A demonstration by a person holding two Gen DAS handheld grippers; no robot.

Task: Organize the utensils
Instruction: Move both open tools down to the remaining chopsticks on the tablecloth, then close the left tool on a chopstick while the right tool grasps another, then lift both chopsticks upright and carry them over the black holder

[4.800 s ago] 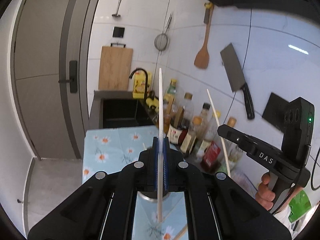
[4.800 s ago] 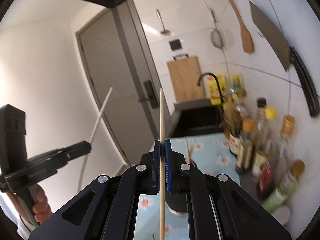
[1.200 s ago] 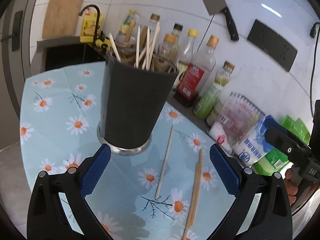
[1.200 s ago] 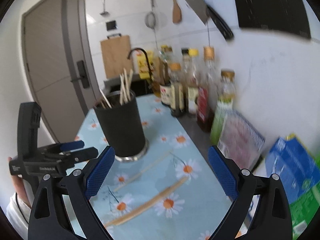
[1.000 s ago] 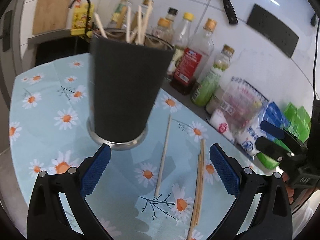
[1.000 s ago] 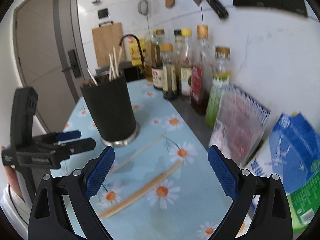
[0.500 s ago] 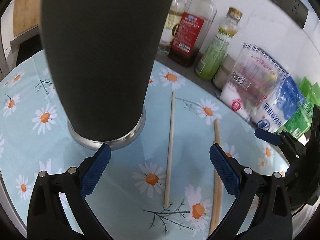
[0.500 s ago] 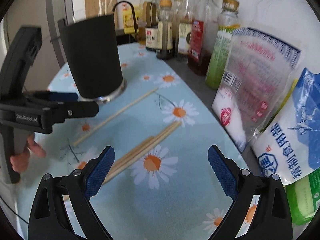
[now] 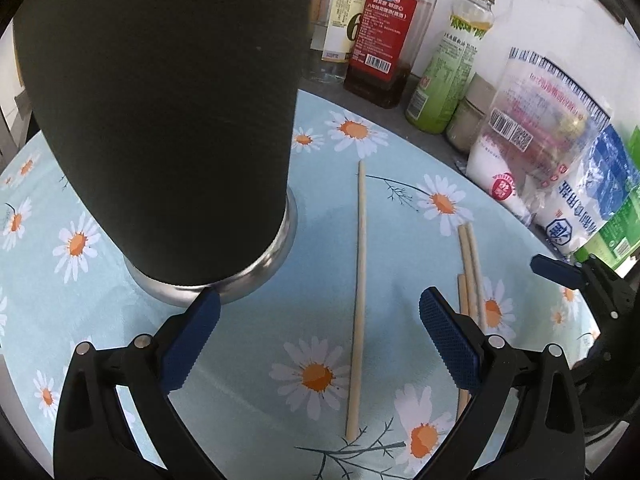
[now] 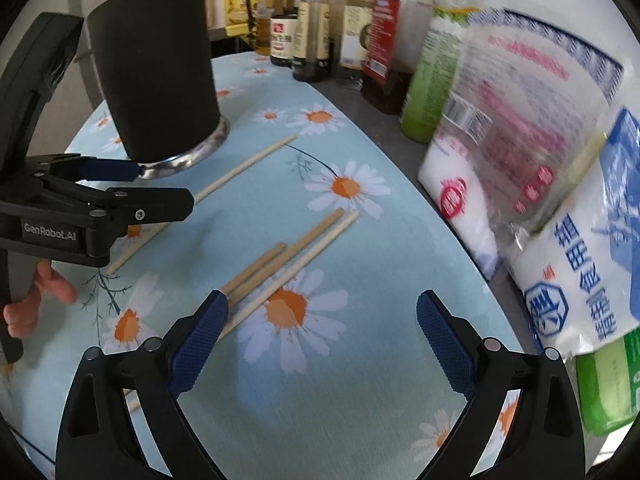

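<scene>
A single pale chopstick (image 9: 358,280) is lying flat on the daisy tablecloth (image 9: 248,408), its long axis running away from the left gripper (image 9: 320,332), whose fingers are spreading wide around it, holding nothing. The black utensil holder (image 9: 168,120) is standing just left of it. To the right, three more chopsticks (image 10: 288,260) are lying bunched, pointing diagonally, beside the wide-open, empty right gripper (image 10: 322,332). Bottles (image 9: 384,28) and food bags (image 10: 520,140) are crowding the cloth's far edge.
</scene>
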